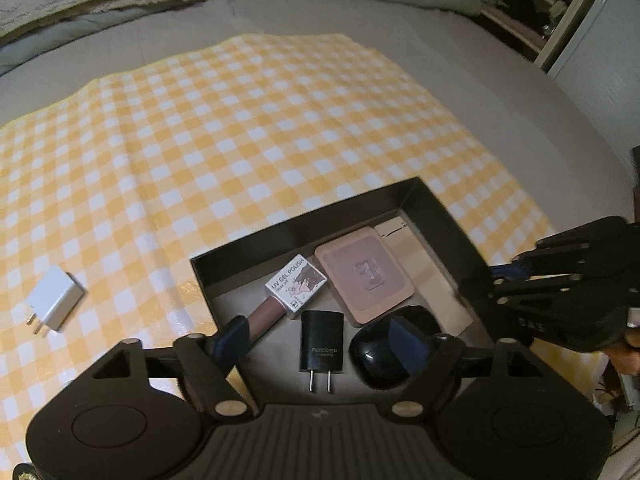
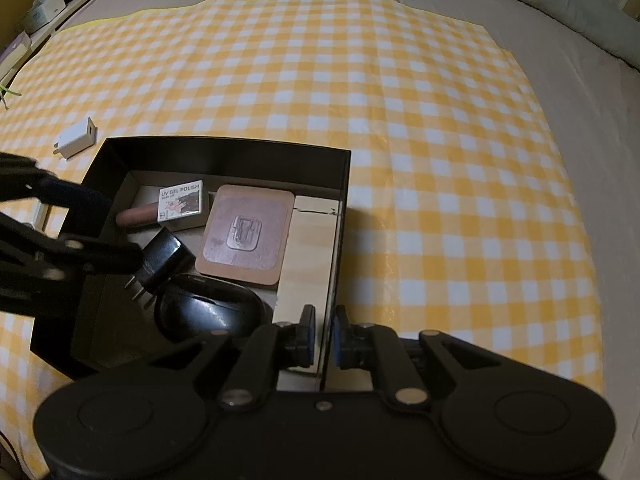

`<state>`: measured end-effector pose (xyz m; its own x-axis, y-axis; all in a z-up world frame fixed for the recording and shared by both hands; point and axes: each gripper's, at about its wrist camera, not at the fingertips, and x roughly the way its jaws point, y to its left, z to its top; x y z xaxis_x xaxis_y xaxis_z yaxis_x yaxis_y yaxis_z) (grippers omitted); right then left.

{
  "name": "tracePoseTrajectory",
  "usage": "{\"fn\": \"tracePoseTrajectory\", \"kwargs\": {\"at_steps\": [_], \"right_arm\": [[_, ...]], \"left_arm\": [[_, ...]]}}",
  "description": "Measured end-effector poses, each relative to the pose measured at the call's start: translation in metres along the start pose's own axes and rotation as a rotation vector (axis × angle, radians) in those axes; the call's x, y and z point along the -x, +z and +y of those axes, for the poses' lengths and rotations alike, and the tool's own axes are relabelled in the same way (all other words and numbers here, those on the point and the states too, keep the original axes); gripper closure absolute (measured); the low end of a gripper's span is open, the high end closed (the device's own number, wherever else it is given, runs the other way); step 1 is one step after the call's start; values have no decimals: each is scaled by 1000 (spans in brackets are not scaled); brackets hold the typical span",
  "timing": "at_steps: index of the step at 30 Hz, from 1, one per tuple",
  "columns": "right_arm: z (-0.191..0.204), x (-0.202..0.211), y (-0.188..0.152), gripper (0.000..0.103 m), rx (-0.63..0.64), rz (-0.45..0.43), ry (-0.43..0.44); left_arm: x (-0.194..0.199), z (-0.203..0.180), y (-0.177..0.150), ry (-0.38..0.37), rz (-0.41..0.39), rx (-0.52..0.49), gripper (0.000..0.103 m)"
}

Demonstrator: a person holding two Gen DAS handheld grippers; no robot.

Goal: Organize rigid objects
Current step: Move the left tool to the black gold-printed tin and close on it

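Most of the tidying looks done: the black box [image 1: 420,196] holds a black charger [image 1: 322,340], a nail polish bottle [image 1: 294,288], a pink pad [image 1: 366,276] and a black case [image 1: 384,356]. The white charger [image 1: 54,304] lies on the checked cloth [image 1: 240,120] at nine o'clock, with open room around it. The left gripper [image 1: 324,340] stands wide and empty above the black charger. The right gripper [image 2: 323,336] pinches the box's right wall.

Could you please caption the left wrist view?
Open left gripper above black charger in black box; white charger remains outside.
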<state>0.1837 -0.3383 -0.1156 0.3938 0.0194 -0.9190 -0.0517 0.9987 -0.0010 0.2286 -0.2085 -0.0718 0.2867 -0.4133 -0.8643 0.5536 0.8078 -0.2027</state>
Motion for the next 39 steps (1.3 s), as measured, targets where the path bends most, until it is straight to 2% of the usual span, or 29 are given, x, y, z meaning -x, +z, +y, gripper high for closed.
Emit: {"fn": "tracePoseTrajectory", "kwargs": {"at_steps": [4, 7, 18, 24, 30, 32, 39], "right_arm": [[-2, 0, -2, 96, -2, -6, 5], [-2, 0, -2, 96, -2, -10, 3], [-3, 5, -4, 93, -51, -35, 18], [-5, 8, -6, 84, -56, -45, 5], [-1, 9, -8, 82, -45, -46, 0], [1, 10, -8, 83, -40, -42, 26], [5, 11, -8, 95, -31, -45, -17]], "left_arm": [[19, 4, -5, -2, -35, 29, 11], [35, 8, -10, 6, -68, 70, 7], [91, 42, -39, 138, -193, 189, 1], [107, 74, -59, 280, -203, 244, 0], [115, 108, -86, 356, -182, 303, 0], [117, 119, -95, 371, -173, 340, 0], [116, 146, -122, 432, -127, 446, 0]]}}
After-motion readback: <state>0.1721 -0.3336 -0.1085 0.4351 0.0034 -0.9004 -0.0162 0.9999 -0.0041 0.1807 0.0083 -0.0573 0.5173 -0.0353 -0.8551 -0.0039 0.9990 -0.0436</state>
